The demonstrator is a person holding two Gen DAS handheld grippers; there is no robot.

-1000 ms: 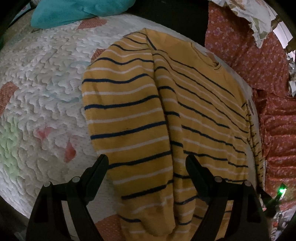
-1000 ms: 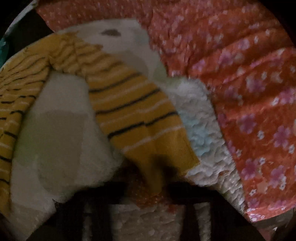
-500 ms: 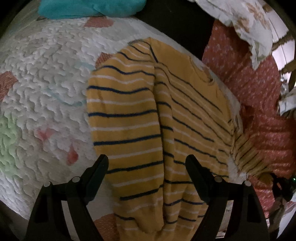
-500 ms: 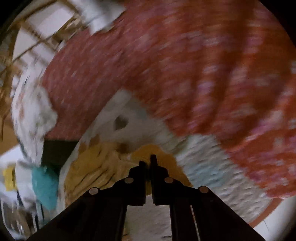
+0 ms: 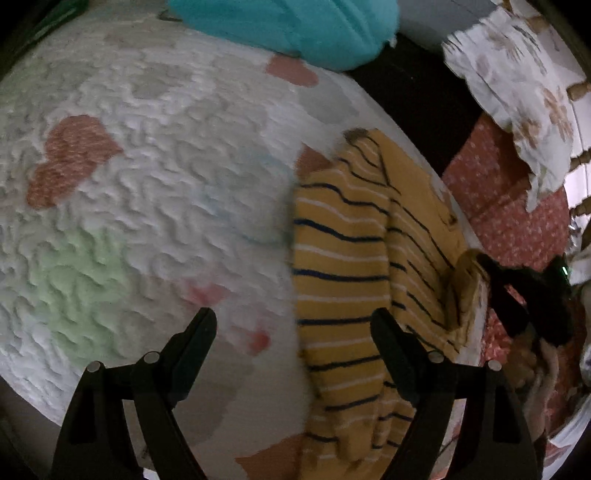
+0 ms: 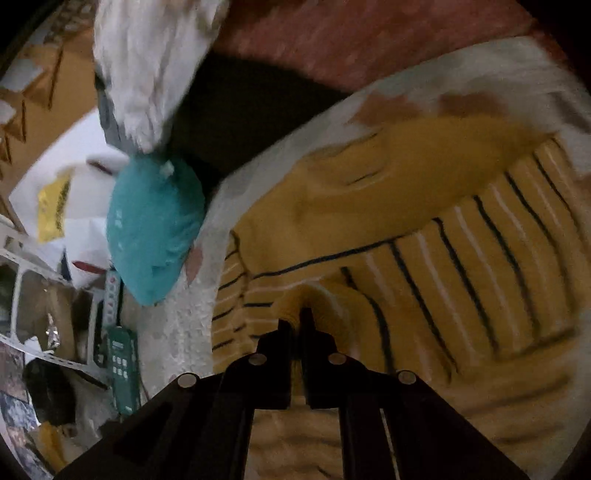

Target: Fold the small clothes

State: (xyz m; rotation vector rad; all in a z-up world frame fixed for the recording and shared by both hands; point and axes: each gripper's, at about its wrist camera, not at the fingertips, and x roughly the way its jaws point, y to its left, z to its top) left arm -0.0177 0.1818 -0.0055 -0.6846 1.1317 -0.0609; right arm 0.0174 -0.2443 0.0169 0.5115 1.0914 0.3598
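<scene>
We see a white quilted bedspread [image 5: 140, 192] with pink and green patches, a teal pillow [image 5: 295, 26] at its far edge, a red floral sheet [image 5: 506, 206] beside it, and dim light over cluttered shelving [image 6: 55, 288]

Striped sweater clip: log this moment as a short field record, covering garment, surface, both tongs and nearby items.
garment: yellow striped sweater, left sleeve folded over the body
surface: white quilted bedspread with coloured patches
left tongs: open, empty, above the bedspread at the sweater's edge
right tongs: shut on a fold of the sweater
nearby: teal cloth at the far edge, red floral fabric beside the sweater
</scene>
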